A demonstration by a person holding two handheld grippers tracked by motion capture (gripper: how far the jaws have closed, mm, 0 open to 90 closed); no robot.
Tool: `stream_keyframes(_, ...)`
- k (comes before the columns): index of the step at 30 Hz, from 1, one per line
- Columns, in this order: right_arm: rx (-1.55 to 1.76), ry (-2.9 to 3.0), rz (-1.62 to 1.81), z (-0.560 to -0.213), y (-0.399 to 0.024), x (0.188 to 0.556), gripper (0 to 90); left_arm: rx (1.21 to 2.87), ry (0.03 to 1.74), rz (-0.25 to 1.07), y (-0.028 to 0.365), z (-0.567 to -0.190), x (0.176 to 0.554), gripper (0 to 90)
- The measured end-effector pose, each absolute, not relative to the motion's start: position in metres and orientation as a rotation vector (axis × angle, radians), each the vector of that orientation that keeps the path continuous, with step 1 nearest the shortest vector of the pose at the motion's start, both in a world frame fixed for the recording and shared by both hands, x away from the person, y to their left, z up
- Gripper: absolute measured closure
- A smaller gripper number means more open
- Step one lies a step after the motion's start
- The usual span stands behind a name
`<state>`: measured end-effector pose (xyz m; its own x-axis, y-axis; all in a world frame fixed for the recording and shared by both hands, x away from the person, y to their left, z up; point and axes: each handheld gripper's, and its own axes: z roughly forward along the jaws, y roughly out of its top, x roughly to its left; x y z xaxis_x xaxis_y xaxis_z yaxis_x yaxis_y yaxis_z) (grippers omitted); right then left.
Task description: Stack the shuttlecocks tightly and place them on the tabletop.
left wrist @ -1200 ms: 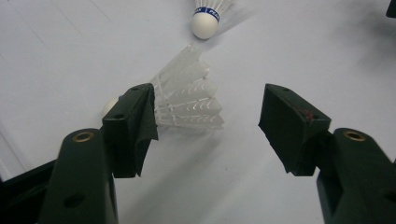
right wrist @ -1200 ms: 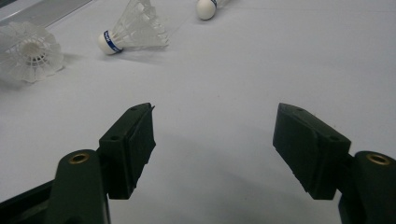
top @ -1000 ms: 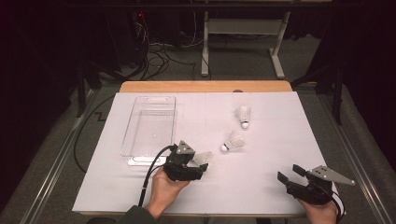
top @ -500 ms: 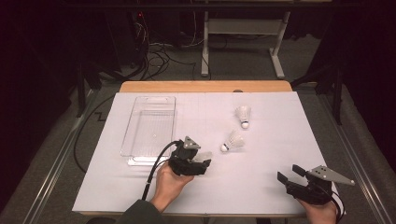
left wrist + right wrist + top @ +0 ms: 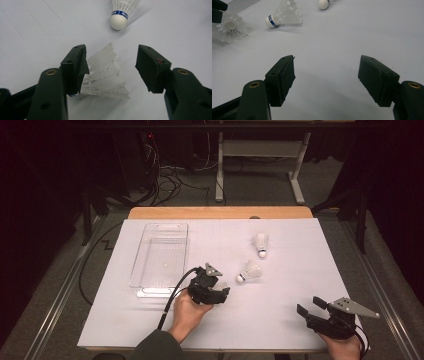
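A: Closing on the nearest shuttlecock (image 5: 106,75) now. The left gripper (image 5: 111,66) has just been narrowing its jaws with the feather skirt between them; one pad looks to touch the skirt, the other stands clear. No clamp yet.

B: Where's it lying?

A: On its side on the white sheet, right of the clear tray (image 5: 160,255), near the tray's close corner. A second shuttlecock (image 5: 120,13) sits just beyond it.

B: Risks?

A: One-sided contact may shove it sideways, or roll it, before the far pad arrives. A hard squeeze would likely crush the feathers. The cork end is hidden behind the jaw.

B: Right gripper (image 5: 325,75)?

A: Jaws apart, nothing between them, well right of the tray.
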<state>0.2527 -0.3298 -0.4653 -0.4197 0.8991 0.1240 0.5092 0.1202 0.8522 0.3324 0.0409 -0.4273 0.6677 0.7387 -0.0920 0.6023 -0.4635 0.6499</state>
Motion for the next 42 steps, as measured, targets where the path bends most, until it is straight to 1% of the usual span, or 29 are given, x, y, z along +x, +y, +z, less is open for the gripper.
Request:
stream_keyframes(6, 1.361, 1.980, 1.231, -0.4654, -0.3299, 0.2528, 30.0, 2.233, 1.044, 0.282, 0.0403, -0.4308, 0.3356, 46.9)
stream_keyframes(10, 1.361, 1.980, 1.232, -0.4654, -0.3299, 0.2528, 30.1, 2.228, 1.054, 0.271, 0.0411, -0.4310, 0.3372, 49.8)
stream_keyframes(19, 1.355, 1.978, 1.237, -0.4651, -0.3303, 0.2526, 30.2, 2.239, 1.056, 0.261, 0.0437, -0.4307, 0.3388, 60.4)
stream_keyframes(26, 1.356, 1.976, 1.239, -0.4650, -0.3304, 0.2525, 30.2, 2.237, 1.053, 0.258, 0.0439, -0.4305, 0.3393, 64.6)
stream_keyframes(36, 1.354, 1.977, 1.241, -0.4650, -0.3303, 0.2525, 30.2, 2.248, 1.030, 0.234, 0.0441, -0.4303, 0.3404, 78.9)
stream_keyframes(42, 1.355, 1.981, 1.239, -0.4651, -0.3302, 0.2526, 30.2, 2.272, 1.018, 0.234, 0.0437, -0.4302, 0.3410, 83.7)
